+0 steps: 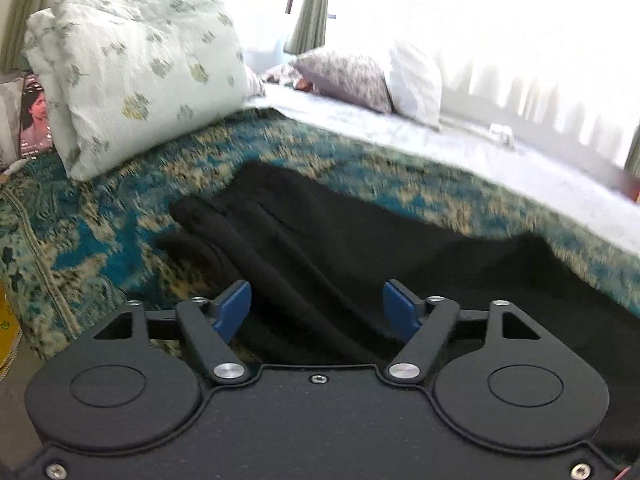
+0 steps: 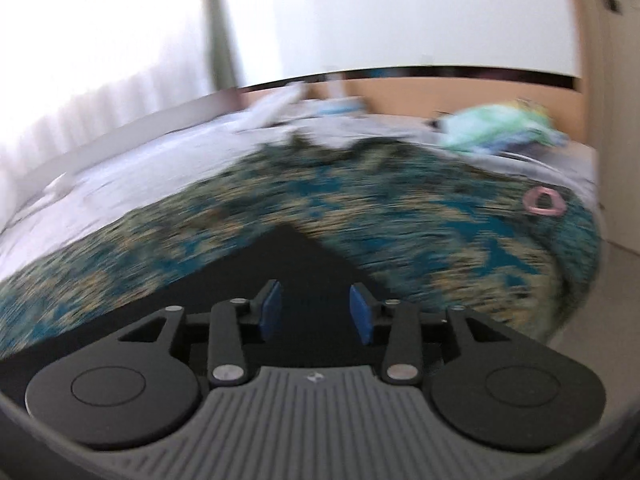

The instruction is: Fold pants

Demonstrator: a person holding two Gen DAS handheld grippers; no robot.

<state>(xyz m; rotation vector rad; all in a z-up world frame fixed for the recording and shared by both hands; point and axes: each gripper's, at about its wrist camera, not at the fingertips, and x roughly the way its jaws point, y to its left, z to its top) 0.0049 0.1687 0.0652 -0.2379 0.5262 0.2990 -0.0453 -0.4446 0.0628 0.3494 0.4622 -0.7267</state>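
Here, both the left gripper (image 1: 316,310) and right gripper (image 2: 315,310) hover, fingers apart, over black pants (image 1: 360,248); uneven pinches risk dragging layers toward 12 o'clock.

We are in a home bedroom: a bed (image 1: 500,160) with pillows (image 1: 140,80), a patterned blanket (image 2: 360,208), and curtains (image 1: 308,4) at the window.
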